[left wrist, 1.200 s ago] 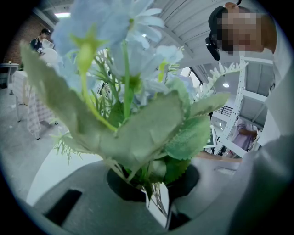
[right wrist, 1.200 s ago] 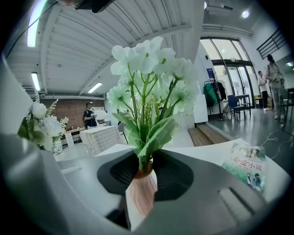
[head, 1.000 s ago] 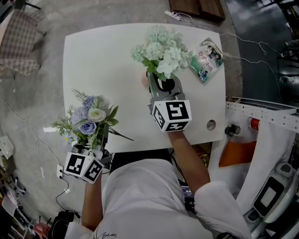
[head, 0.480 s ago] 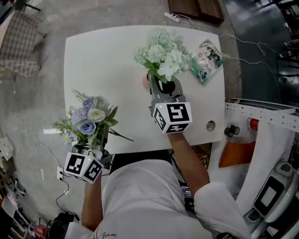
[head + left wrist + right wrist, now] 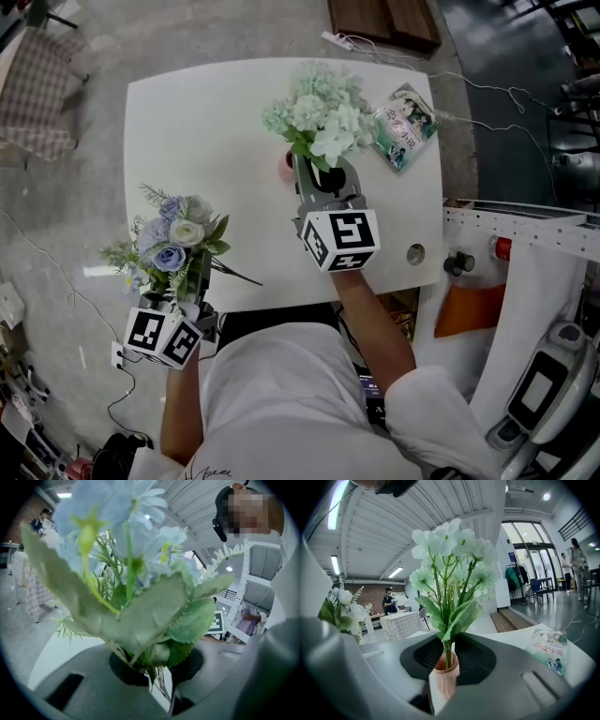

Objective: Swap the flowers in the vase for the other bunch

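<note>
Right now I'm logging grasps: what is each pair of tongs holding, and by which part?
Left tongs: blue bouquet, by its stems. Right tongs have just been closing, with the vase between them near its top; a firm hold cannot be told.

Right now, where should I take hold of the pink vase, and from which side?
Take the pink vase by its body below the rim, level, from your side: it stands upright, and the white bunch spreads wide above. The right claw's jaws flank it and have just been closing.

At 8 o'clock the left gripper (image 5: pixel 199 274) clamps stems (image 5: pixel 161 686); at 12 the right gripper (image 5: pixel 323 176), jaws just closing round the vase (image 5: pixel 444 677)
</note>
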Available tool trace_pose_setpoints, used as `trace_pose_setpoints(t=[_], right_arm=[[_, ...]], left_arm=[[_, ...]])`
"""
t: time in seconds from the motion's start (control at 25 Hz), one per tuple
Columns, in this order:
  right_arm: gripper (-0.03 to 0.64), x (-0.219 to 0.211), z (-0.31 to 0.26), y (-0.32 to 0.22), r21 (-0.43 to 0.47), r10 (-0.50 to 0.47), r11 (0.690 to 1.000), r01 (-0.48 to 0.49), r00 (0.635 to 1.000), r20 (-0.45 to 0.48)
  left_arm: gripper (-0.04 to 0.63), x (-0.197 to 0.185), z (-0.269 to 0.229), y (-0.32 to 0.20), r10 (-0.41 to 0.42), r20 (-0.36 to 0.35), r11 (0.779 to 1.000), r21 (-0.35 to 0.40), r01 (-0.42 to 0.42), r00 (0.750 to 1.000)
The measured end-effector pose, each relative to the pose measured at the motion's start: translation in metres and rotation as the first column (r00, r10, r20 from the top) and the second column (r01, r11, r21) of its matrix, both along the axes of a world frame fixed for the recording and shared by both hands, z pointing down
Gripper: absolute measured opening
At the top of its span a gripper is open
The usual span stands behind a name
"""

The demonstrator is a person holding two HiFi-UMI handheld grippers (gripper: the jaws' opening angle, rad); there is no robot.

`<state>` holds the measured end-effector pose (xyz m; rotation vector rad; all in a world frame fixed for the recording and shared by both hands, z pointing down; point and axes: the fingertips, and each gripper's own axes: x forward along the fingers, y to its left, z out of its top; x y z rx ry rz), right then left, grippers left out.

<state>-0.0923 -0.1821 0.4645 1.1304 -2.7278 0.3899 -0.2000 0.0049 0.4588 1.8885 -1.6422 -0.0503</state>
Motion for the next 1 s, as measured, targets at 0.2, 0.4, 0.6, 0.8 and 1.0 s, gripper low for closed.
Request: trace_pose_setpoints(t=[0.2, 0.4, 0.6, 0.8, 1.0], right_arm=[[0.078, 0.001, -0.004, 0.002, -0.001, 0.005, 1.000, -0.005, 1.000, 0.007], [0.078, 0.002, -0.013, 0.002, 0.012, 0.005, 1.000, -0.005, 1.000, 0.016], [0.078, 0.002, -0.021, 0.003, 0.029, 0.005, 1.000, -0.006, 1.000, 0.023], [0.078, 0.004, -0.029, 0.004, 0.038, 0.006, 0.999, -0.007, 1.000, 0.029], [0.078, 0.002, -0.035, 0.005, 0.045, 0.001, 0.999, -0.002, 1.000, 0.031]], left_arm=[[0.049, 0.000, -0.004, -0.002, -0.001, -0.006, 1.000, 0.013, 0.002, 1.000], [0.049, 0.001, -0.009, -0.004, -0.002, -0.007, 1.000, 0.027, 0.002, 1.000], [0.050, 0.002, -0.013, -0.004, -0.002, -0.006, 0.999, 0.044, 0.002, 1.000], [0.050, 0.003, -0.016, -0.004, 0.000, -0.007, 0.999, 0.054, 0.000, 1.000], [0.049, 0.001, -0.019, -0.004, -0.007, -0.016, 0.998, 0.062, 0.007, 1.000]])
